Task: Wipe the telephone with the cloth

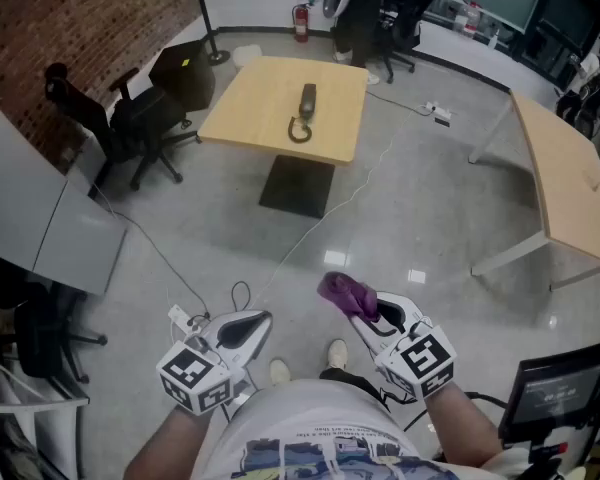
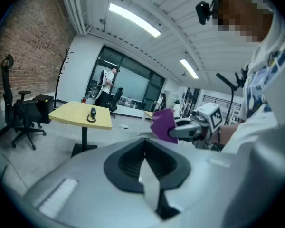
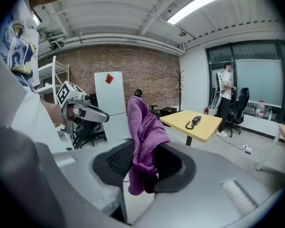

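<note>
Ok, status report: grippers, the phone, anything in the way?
Left gripper shut, empty. Right gripper shut on the purple cloth. Telephone lies on the far table, not yet reached. Only a cable on the floor between.

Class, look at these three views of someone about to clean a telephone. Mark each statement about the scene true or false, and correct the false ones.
1. The right gripper holds a purple cloth between its fingers. True.
2. The telephone lies on the floor beside the table. False: it lies on the table's wooden top, with its coiled cord next to it.
3. The left gripper has its fingers closed with nothing between them. True.
4. The cloth is pressed against the telephone. False: the cloth is held up close to the person, and the telephone is well across the floor from it.
</note>
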